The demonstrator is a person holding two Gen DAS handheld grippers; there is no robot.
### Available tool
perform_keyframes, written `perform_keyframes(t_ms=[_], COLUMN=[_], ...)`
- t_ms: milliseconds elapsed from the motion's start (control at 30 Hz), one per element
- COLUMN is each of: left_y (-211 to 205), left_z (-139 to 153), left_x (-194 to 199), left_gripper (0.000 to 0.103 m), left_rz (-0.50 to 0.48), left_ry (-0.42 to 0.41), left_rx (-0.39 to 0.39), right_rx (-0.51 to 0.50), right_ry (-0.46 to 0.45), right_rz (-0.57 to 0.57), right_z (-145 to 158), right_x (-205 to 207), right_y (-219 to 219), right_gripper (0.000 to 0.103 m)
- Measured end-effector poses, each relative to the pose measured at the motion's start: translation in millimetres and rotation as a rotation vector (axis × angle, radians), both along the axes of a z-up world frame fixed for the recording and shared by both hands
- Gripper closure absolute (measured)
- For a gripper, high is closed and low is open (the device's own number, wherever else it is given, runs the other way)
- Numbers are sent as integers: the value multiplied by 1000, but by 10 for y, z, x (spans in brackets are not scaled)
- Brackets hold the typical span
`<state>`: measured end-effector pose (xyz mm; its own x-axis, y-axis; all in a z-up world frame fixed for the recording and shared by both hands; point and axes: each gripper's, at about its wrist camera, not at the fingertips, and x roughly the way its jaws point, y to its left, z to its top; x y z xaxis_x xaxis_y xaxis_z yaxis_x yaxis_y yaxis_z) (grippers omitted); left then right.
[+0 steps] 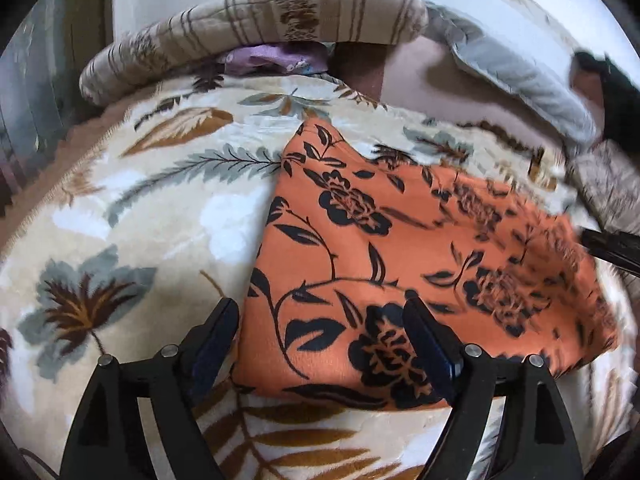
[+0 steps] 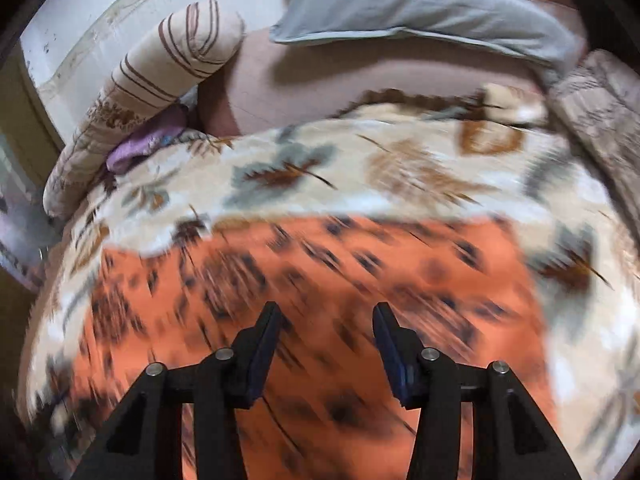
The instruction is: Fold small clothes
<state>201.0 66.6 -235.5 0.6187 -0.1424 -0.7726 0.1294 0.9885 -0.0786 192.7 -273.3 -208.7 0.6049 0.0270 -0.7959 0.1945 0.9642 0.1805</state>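
orange black-flowered folded cloth (image 1: 400, 264) flat on leaf-print plush blanket (image 1: 132, 216) | left gripper (image 1: 320, 312) spread, straddling its near-left corner | right gripper (image 2: 326, 316) spread, empty, above it

The orange cloth (image 1: 400, 264) with its black flowers lies folded on the leaf-print blanket (image 1: 132, 216). The left gripper (image 1: 320, 324) hangs over its near left corner, jaws spread wide, nothing pinched between them (one finger over the blanket, the other over the cloth). A striped bolster (image 1: 256, 28) lies beyond
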Motion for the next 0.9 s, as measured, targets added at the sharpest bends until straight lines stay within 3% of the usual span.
perform_keyframes(t_ms=[100,167,267,400,567,833,900], left_y=[-89,-113,-154,-274,-622,-1022,-1091], left_z=[-122,-165,-129,54,199,618,748], left_x=[-14,-42,-93,-347,-896,-1196,-1201], left_gripper=[18,18,18,18,18,18,18], left_rz=[1,11,12,22,-71,-91,-80], left_ry=[45,45,51,43,7,-48,-81], left_rx=[81,108,153,229,285,235,235], right_rx=[61,123,116,132,237,308,268], right_ry=[20,67,146,88,-12,-83,-124], right_rz=[-39,-78,-89,-57,-119,-109,-117], right_z=[-69,-276,-504,-308,-155,-47,24], right_x=[-505,-770,-899,-1095,-1452,-1683,-1724], right_y=[-220,-355,-397,-428,-629,-645,-662], right_gripper=[51,51,50,51,50,49,49])
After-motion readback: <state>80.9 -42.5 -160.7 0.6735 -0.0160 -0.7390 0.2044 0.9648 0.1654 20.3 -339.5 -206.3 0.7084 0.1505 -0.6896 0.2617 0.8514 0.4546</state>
